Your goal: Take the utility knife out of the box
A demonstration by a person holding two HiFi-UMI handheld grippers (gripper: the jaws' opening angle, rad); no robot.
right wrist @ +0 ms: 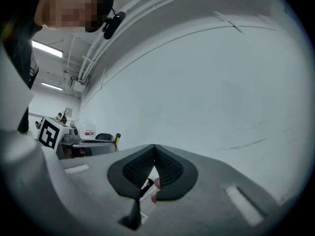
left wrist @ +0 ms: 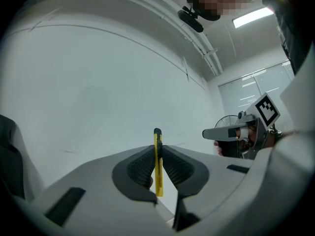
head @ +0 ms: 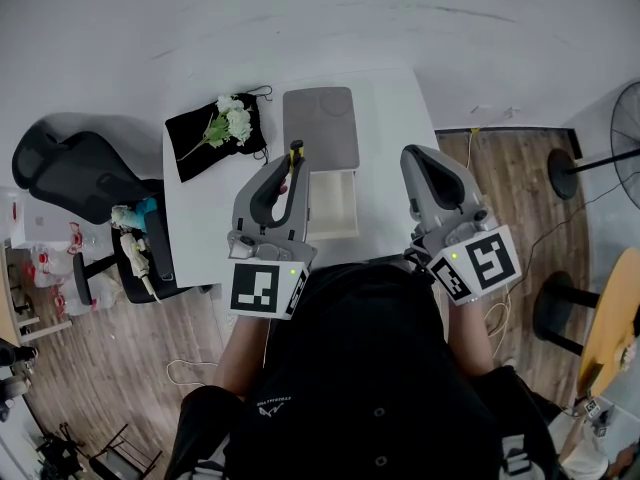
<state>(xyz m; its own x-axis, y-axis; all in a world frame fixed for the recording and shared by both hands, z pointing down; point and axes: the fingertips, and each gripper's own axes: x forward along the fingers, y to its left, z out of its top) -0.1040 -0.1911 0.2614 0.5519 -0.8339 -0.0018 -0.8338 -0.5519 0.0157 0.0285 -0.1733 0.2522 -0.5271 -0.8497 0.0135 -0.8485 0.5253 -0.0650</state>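
Note:
A yellow utility knife [left wrist: 157,163] with a black tip stands upright between the pads of my left gripper [left wrist: 157,146], which is shut on it. In the head view the knife [head: 295,158] sticks out past the left gripper [head: 288,173], lifted above the table. The open white box [head: 333,204] sits on the table beside that gripper, its grey lid [head: 320,126] lying just behind it. My right gripper [head: 415,158] hangs at the table's right side; its tips [right wrist: 154,149] meet with nothing between them. The left gripper and knife [right wrist: 117,140] also show at the left of the right gripper view.
A black cloth [head: 215,134] with white flowers [head: 235,120] lies at the table's far left. A black office chair [head: 75,178] and a second chair with clutter [head: 140,253] stand to the left. A fan base [head: 565,173] stands on the wooden floor at right.

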